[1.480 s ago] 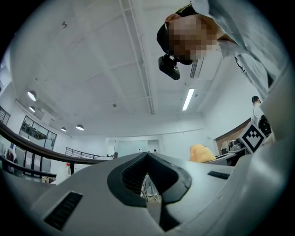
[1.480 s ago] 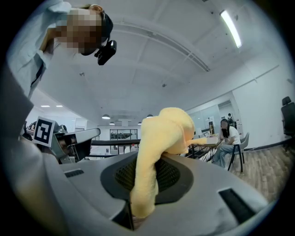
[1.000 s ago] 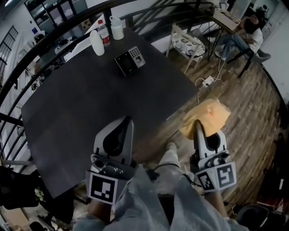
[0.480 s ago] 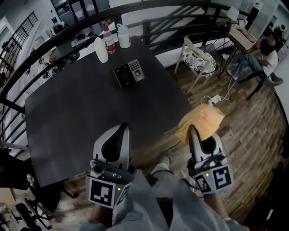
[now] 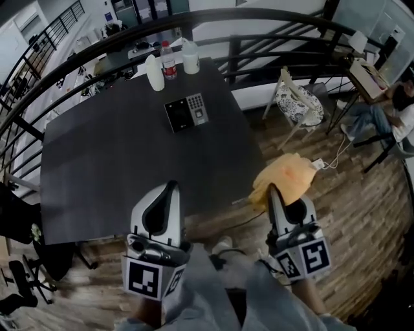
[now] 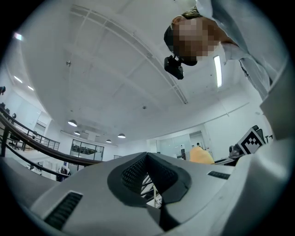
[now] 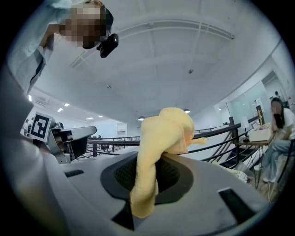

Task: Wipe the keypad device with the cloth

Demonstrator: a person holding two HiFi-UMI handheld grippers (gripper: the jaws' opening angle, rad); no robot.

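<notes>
Cloth (image 5: 284,176), pale orange-yellow, is pinched in the right tool (image 5: 273,189). In the right gripper view the jaws are pressed together on a twisted fold of the cloth (image 7: 161,133), and the rest bunches up above the tips of the right tool (image 7: 159,156). From the head view this tool is held off the right side of the surface (image 5: 116,168), over the wooden floor (image 5: 362,213), with the cloth draped over its tip.

The left tool (image 5: 171,184) points at the near edge of the surface. In its own view the jaws of the left tool (image 6: 147,154) are pressed together with nothing between them.

The keypad device (image 5: 186,112) lies flat on the far part of the dark surface, well apart from both tools, with bare tabletop between it and the left tool. Just beyond it, at the far edge, stand a white bottle (image 5: 154,72), a clear bottle with a red label (image 5: 169,61) and a white jug (image 5: 191,57).

A black railing (image 5: 259,13) curves round the far side. To the right of the surface are a white chair (image 5: 297,103) with a patterned seat, a power strip (image 5: 320,163) on the floor just beyond the cloth, and, at the far right, a seated person (image 5: 394,110).
</notes>
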